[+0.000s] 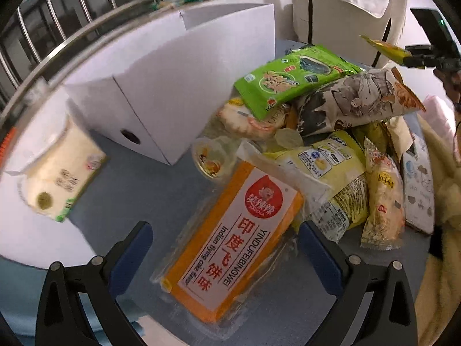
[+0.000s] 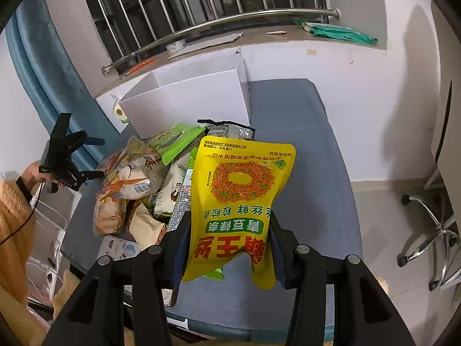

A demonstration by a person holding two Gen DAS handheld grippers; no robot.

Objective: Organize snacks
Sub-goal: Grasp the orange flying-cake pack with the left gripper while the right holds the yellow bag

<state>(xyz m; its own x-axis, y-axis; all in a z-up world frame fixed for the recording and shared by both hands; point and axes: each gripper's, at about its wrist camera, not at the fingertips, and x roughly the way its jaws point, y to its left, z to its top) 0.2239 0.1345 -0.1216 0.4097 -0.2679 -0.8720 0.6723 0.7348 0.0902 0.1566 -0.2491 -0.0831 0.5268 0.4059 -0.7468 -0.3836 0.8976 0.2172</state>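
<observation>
A: Two grippers logged. Right gripper (image 2: 227, 248) is clamped on the yellow snack bag (image 2: 239, 199), held above the blue cushion (image 2: 302, 150).
B: Left gripper (image 1: 224, 248)?
A: Jaws spread, nothing pinched; orange flatbread pack (image 1: 230, 248) is seen between them, below.
B: Room?
A: Snack pile (image 2: 138, 181) is crowded beside the white box (image 2: 187, 106); bare cushion is left toward its right edge.

White walls (image 2: 331, 66), barred window (image 2: 201, 3) above a sill (image 2: 259, 36), blue curtain (image 2: 31, 66) left. Grey-blue tabletop (image 2: 302, 173). Pale tiled floor (image 2: 389, 216), chrome swivel-chair base (image 2: 432, 230) right.
</observation>
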